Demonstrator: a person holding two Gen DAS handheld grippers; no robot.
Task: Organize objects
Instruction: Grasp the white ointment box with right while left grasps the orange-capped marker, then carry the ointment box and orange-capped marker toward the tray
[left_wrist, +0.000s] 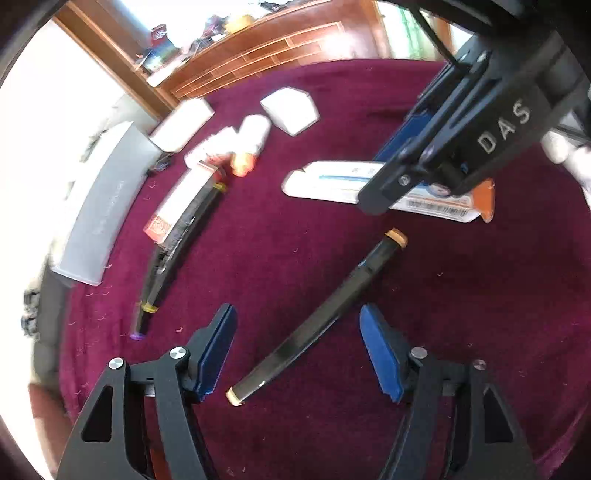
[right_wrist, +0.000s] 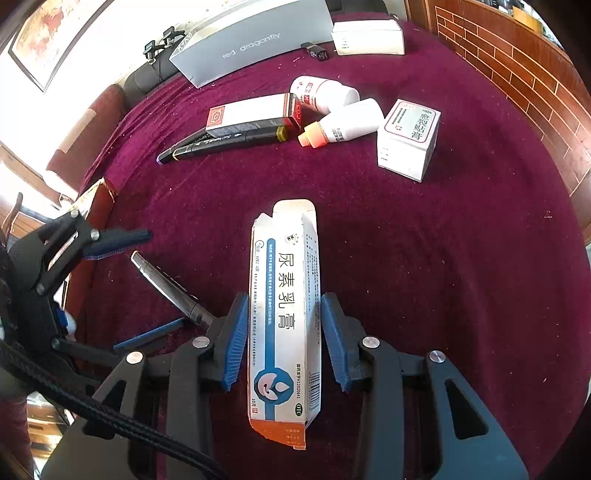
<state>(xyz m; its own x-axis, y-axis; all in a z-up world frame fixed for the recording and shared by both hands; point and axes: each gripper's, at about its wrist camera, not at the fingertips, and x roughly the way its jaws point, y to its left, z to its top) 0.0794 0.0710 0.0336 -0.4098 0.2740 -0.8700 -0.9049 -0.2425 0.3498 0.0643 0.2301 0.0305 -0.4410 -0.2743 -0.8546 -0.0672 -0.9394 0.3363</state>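
Left gripper (left_wrist: 297, 350): jaws apart, straddling a black marker (left_wrist: 317, 321) lying on the maroon cloth (left_wrist: 443, 314), pads clear of it. Right gripper (right_wrist: 284, 339): blue pads closed against both sides of a long white ointment carton (right_wrist: 282, 314), lying flat on the cloth.

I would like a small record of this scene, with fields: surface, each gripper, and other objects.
surface: dark red cloth
right gripper: closed on the long ointment box
left gripper: open, a black marker lying between its fingers, not gripped
other objects: two white bottles, square white box, two more markers, grey box
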